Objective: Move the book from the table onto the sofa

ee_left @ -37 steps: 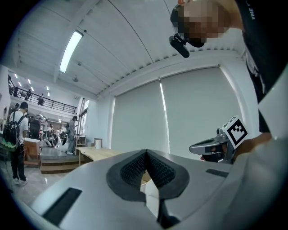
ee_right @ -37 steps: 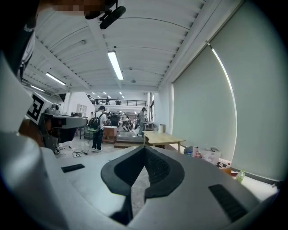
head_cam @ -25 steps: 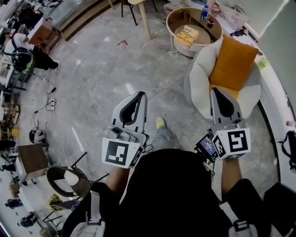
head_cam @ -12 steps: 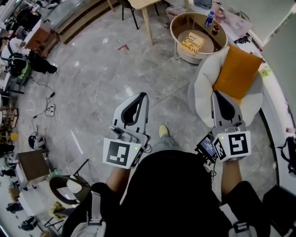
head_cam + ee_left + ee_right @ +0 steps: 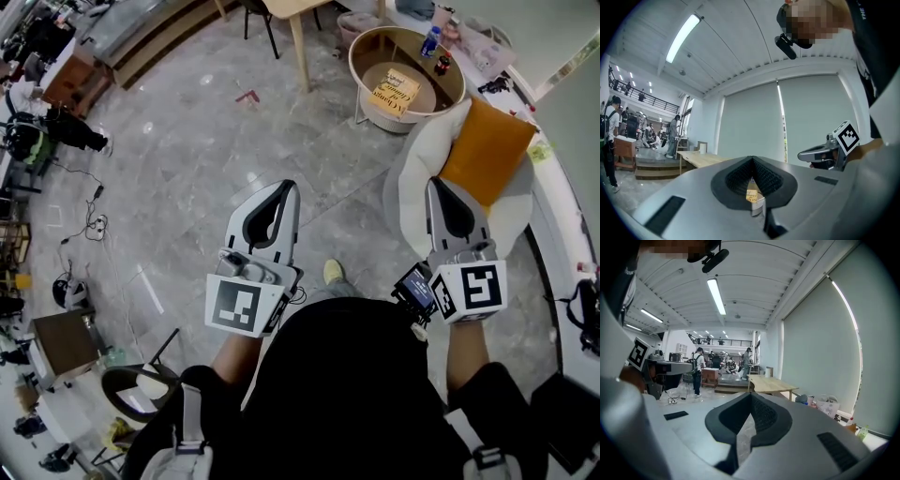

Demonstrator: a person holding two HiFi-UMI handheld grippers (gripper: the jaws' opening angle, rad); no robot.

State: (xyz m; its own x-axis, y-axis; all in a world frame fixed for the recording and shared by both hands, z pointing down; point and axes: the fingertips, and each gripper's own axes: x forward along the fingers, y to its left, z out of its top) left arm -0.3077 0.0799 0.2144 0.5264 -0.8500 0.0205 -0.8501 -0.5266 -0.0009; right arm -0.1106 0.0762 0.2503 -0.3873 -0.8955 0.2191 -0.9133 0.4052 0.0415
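Book [image 5: 395, 91] lies flat on the round table [image 5: 427, 91], beside two bottles [image 5: 430, 40]. Its cover is yellow; the dark print is too small to read. White sofa [image 5: 409, 186] with orange cushion [image 5: 486, 150] sits just beside the table, nearer the person. Left gripper [image 5: 285, 186]: jaws together, empty, pointing level over the floor, well short of the book. Right gripper [image 5: 438, 184]: jaws together, empty, tips over the sofa's front, tilted slightly down. Both forearms out front, roughly parallel.
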